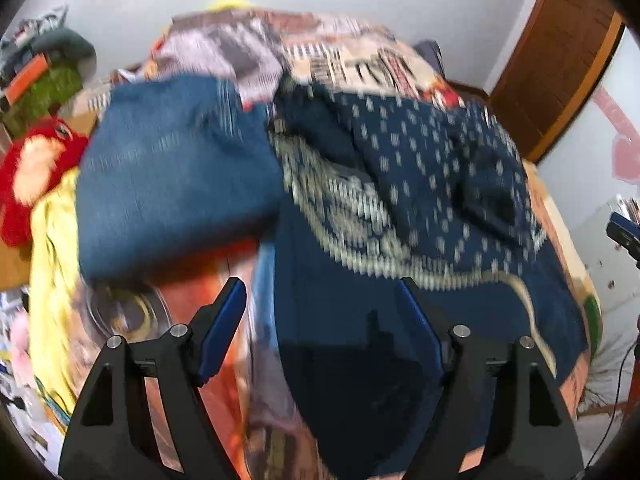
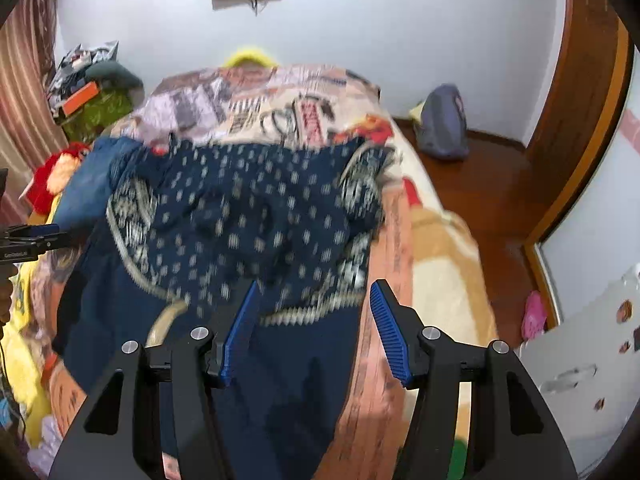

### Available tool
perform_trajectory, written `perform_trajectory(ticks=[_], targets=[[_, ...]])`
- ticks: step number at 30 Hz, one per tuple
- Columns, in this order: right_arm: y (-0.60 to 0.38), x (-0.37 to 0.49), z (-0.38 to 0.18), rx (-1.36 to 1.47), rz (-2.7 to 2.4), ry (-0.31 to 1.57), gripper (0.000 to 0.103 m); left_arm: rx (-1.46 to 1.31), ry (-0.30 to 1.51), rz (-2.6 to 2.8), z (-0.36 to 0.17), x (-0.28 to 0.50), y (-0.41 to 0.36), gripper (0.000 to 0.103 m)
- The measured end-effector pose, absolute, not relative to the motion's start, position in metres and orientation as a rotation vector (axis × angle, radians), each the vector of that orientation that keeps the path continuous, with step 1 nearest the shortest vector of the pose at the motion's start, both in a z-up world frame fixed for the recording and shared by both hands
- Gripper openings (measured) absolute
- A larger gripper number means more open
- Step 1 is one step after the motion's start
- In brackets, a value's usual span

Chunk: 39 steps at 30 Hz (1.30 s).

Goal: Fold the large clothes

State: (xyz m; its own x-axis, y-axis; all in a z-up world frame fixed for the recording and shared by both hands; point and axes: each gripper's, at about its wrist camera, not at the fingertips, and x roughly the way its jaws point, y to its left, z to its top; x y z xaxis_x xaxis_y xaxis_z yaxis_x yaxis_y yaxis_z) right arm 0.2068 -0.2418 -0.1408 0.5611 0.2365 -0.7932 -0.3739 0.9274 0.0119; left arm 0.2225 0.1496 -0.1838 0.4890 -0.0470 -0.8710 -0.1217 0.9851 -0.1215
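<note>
Lying rumpled ahead of both sets of fingers, the navy garment (image 2: 248,216) shows pale flecks and a cream patterned band; left gripper (image 1: 320,292) and right gripper (image 2: 314,292) gape wide, holding nothing.

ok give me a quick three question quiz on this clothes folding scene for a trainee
1. True or false: the left gripper is clamped on the dark blue patterned garment.
2. Multiple choice: seen from the left wrist camera, what lies just left of the patterned garment? A) a plain blue garment B) a white towel C) a black jacket
3. Fill in the blank: on the floor against the far wall, right of the bed, sits a purple ____.

Key
1. False. Its jaws stand apart with nothing between them, and so do those of the right gripper.
2. A, the plain blue garment.
3. Bag.
</note>
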Motion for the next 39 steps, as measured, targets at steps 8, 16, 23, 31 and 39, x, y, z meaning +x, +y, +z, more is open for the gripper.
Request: perform_trajectory(ticks=[8,16,23,31,39], targets=[[-0.264,0.180,-0.200,-0.054,0.352,1.090,0.054,-0.320,1.191,-0.042,-0.237,0.184,0.146,0.076],[-0.290,0.162,-0.243,0.141,0.370,1.207,0.054,-0.594,1.191,-0.119,-0.265,0.170,0.156,0.076],[-0.292,0.163,-0.251,0.224,0.397,1.172,0.049,-0.543,1.143,-0.181,-0.250,0.162,0.139,0.055],[-0.269,0.173,-0.232,0.136,0.404,1.089,0.008,-0.524,1.036,-0.233,-0.213,0.169,0.141,0.008],[-0.257,0.206,-0.160,0.108,0.447,0.895,0.007,-0.532,0.850,-0.253,-0.142,0.211,0.160,0.007]])
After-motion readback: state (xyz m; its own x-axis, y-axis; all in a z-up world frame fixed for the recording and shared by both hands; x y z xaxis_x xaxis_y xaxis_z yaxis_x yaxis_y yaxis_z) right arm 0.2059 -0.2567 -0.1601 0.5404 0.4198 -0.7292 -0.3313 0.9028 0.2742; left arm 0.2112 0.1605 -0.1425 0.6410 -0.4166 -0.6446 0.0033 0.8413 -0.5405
